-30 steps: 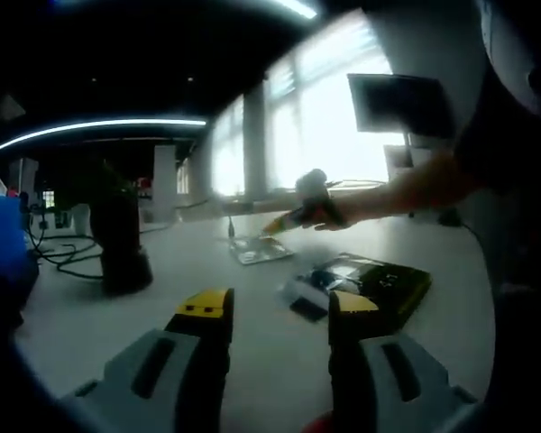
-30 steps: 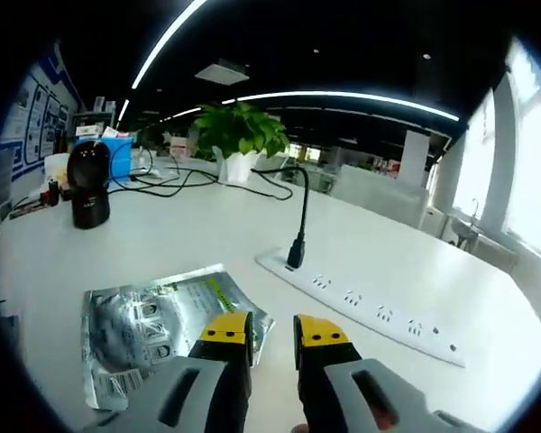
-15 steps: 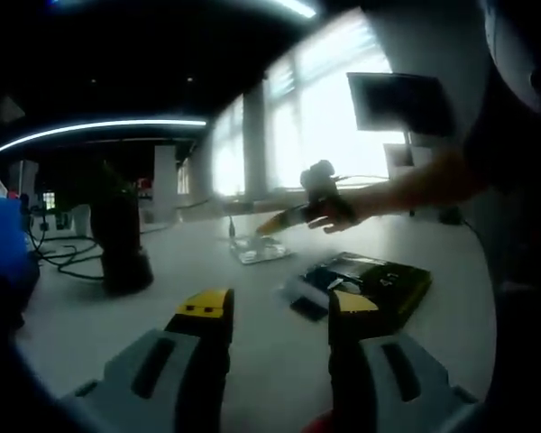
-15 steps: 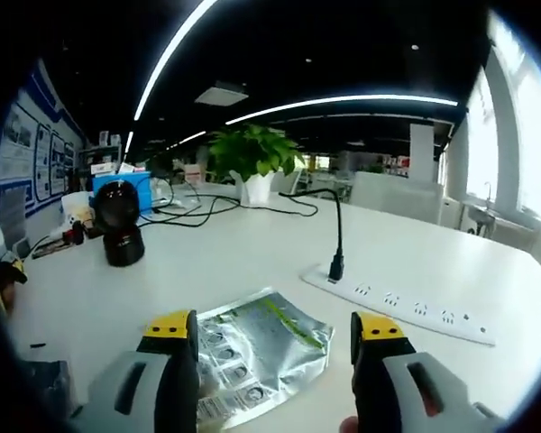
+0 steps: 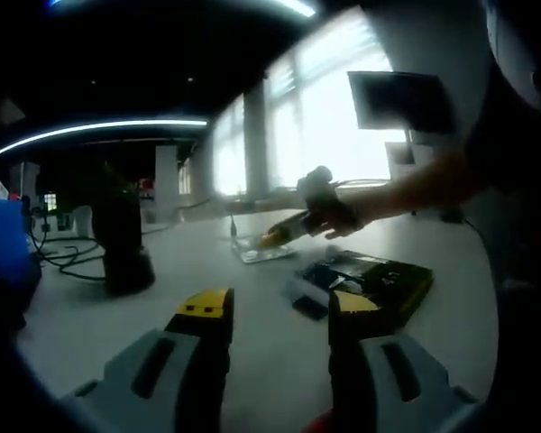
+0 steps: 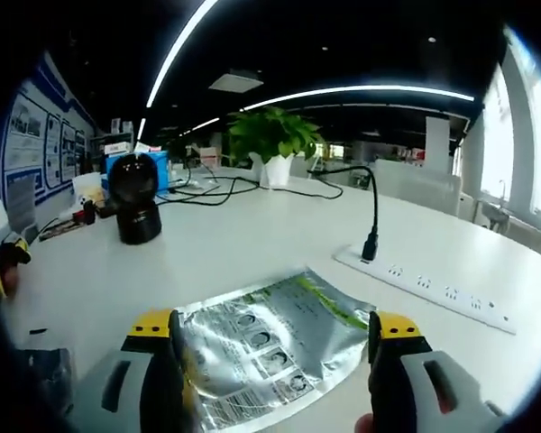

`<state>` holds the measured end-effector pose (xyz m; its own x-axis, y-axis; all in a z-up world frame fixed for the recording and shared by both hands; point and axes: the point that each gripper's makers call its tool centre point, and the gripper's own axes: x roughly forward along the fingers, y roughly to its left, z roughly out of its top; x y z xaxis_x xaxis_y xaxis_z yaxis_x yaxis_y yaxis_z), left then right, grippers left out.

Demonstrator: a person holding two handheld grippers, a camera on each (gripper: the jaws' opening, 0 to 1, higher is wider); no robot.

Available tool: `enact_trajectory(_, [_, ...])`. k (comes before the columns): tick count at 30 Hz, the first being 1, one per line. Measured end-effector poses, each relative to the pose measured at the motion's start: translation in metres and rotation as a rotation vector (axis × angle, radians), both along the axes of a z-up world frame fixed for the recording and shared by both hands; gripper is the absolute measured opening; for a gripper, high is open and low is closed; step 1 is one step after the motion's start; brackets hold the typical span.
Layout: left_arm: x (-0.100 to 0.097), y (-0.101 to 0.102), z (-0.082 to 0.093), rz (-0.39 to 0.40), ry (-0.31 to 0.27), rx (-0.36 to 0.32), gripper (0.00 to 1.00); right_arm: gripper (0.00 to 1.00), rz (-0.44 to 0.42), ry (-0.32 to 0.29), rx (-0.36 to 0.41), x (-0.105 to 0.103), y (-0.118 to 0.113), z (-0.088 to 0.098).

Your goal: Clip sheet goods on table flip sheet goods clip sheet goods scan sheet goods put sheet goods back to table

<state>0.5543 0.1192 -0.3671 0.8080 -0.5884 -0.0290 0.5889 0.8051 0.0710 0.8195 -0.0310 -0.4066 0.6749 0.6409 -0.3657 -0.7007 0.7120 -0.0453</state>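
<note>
A silver foil sheet packet [image 6: 270, 347] with green print lies flat on the white table [image 6: 252, 244], between the wide-apart yellow-tipped jaws of my right gripper [image 6: 275, 329], which is open just above it. In the left gripper view the same packet [image 5: 261, 253] lies far off, and the right gripper [image 5: 288, 234] held by a person's hand [image 5: 329, 212] hovers over it. My left gripper [image 5: 275, 307] is open and holds nothing, low over the table [image 5: 90, 325].
A black dome scanner [image 6: 137, 209] [image 5: 122, 244] stands on the table. A white power strip [image 6: 442, 293] with a black plug and cable lies right of the packet. A potted plant [image 6: 272, 144] and a blue box [image 6: 131, 167] stand behind. Dark packets [image 5: 370, 284] lie near my left gripper.
My right gripper went from nearly closed to wide open and moved down closer over the packet, which now lies between its jaws. The left gripper stayed still.
</note>
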Motion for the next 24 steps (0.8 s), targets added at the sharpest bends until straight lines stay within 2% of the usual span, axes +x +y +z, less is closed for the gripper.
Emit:
enact_trajectory(9, [0.0,0.0,0.0,0.0,0.0,0.001,0.35,0.8,0.015,0.014,-0.038,0.003,0.001,-0.011])
enact_trajectory(17, [0.0,-0.001,-0.001,0.0,0.001,0.003,0.35,0.82,0.024,0.065,-0.013,0.0,0.002,-0.018])
enact_trajectory(24, [0.0,-0.001,0.0,0.001,0.0,-0.004,0.35,0.83,0.036,0.067,-0.019,-0.004,0.004,-0.018])
